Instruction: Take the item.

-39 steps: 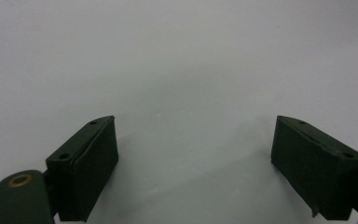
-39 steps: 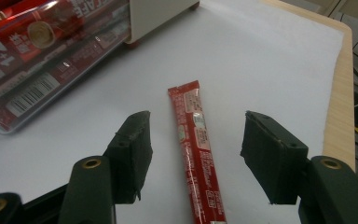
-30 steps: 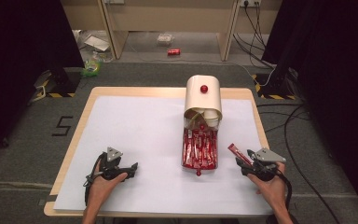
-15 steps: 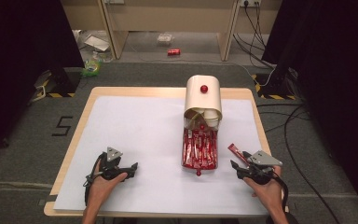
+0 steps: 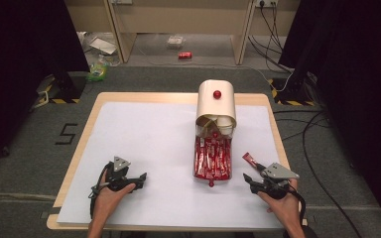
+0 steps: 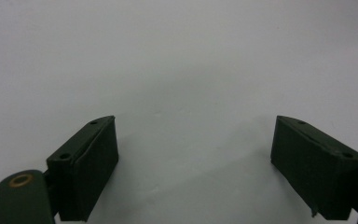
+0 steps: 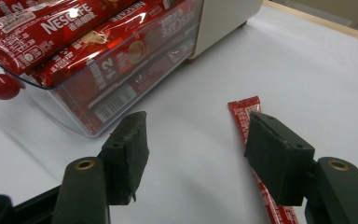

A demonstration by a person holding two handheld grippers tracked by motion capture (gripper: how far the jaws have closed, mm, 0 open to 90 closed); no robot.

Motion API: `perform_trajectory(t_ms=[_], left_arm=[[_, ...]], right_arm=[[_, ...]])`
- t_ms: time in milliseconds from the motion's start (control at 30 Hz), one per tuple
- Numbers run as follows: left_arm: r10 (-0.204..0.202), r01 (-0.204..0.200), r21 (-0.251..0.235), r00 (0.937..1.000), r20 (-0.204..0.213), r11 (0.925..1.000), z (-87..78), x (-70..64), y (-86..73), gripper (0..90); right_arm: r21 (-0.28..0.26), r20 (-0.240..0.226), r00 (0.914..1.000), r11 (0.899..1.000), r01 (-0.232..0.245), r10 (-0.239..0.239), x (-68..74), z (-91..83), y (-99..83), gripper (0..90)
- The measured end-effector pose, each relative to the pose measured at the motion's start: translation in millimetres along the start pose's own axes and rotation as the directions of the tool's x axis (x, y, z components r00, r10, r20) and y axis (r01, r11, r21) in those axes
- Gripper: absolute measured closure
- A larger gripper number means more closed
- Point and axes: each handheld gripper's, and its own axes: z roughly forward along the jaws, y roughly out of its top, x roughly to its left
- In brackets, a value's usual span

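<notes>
Red foil coffee stick [image 7: 261, 172] lies flat on the white desk [image 7: 317, 84], touching the right claw [image 7: 193, 156] by 1 finger; that claw gapes wide, holding nothing. Sticks in the clear plastic drawer [image 7: 135, 79] read "NESCAFE" and "12", legible from the right gripper view alone. From above, the cream rounded dispenser [image 5: 216, 101] appears. Left claw [image 6: 193, 168] stands wide open, empty.

Sachet [image 7: 260, 154]: lower length hidden behind a jaw of the right gripper [image 7: 196, 154], end cut by bottom edge.
Drawer [image 7: 121, 70]: cut at top and left edges.
Floor litter [image 5: 184, 55]: too small to identify.
</notes>
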Motion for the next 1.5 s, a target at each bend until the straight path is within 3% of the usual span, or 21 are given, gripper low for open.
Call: perform_trajectory(t_ms=[1500], left_arm=[[-0.001, 0.001, 0.0, 1.0, 0.001, 1.0, 0.0, 0.1, 0.0, 14.2]], right_arm=[[-0.012, -0.099, 0.9944, 0.999, 0.036, -0.037, 29.1, -9.2, -3.5, 39.1]])
